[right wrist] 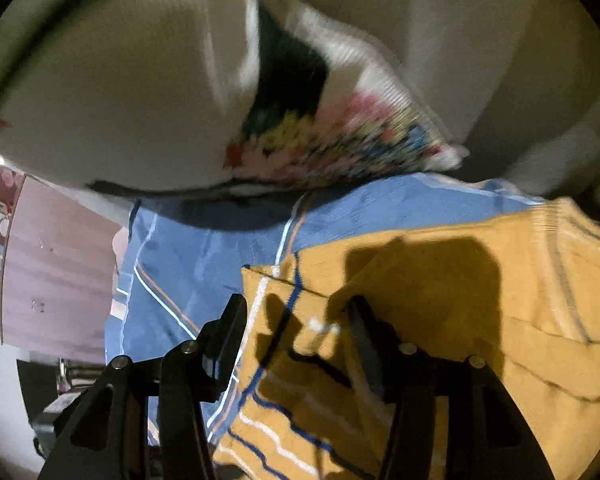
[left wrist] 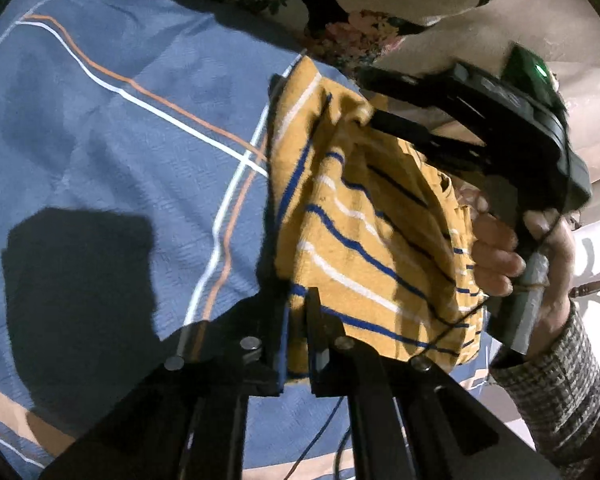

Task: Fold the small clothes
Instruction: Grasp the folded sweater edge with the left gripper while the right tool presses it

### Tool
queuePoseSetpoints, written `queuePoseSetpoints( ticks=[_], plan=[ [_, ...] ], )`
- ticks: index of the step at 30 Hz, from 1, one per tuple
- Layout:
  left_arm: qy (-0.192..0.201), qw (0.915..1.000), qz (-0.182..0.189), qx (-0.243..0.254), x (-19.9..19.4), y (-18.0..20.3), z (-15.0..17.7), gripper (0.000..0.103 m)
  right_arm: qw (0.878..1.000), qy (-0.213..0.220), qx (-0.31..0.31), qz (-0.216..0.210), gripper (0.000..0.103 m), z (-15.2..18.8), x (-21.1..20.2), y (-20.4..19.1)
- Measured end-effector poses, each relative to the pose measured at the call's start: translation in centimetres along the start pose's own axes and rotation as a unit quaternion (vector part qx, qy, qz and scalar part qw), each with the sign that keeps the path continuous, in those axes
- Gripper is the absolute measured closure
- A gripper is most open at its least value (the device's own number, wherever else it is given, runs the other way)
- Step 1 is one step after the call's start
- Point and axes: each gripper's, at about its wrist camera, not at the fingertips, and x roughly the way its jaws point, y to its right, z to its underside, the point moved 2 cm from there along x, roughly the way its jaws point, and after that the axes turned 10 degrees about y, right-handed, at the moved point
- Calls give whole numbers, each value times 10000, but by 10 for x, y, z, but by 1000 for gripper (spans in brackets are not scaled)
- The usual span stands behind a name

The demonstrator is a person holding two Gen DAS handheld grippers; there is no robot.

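While the left tool (left wrist: pixel 298 320) is pressed together on the near hem of the striped yellow garment (left wrist: pixel 364 240), the cloth rises from it in a crumpled fold above the blue bedsheet (left wrist: pixel 100 140). Farther right, the right tool (left wrist: pixel 364 118) touches the garment's far upper fold, gripped by a hand (left wrist: pixel 536 264) in a grey patterned sleeve (left wrist: pixel 560 392). In the right wrist view, the right tool's jaws stand spread, with cloth between them but not pinched. Beyond lies a flowered pillow (right wrist: pixel 332 140).
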Motion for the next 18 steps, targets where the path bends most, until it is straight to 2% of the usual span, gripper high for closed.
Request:
queuePoseSetpoints(
  ticks=[5,6,8,10,12,13,18],
  plan=[
    [217,9998,-20,-24,-16,-2,1,95,9993,299,204,10,45,17,-40,17],
    [260,9997,-29,-19,-19,-1,2,93,9992,323,229,9,45,22,-46,21],
    [319,9994,-103,-56,-20,-3,3,78,9992,280,275,-20,45,33,-55,26],
    [364,9993,-90,-61,-17,3,8,76,9991,168,385,-108,45,39,-62,37],
    [397,9992,-54,-23,-8,16,12,73,9982,-17,475,-354,45,45,-58,35],
    [409,9992,-12,-4,-4,19,13,67,9981,-74,457,-402,45,46,-55,32],
    [320,9994,83,-60,15,28,20,62,9986,-399,44,-346,44,43,-16,-5]
  ],
)
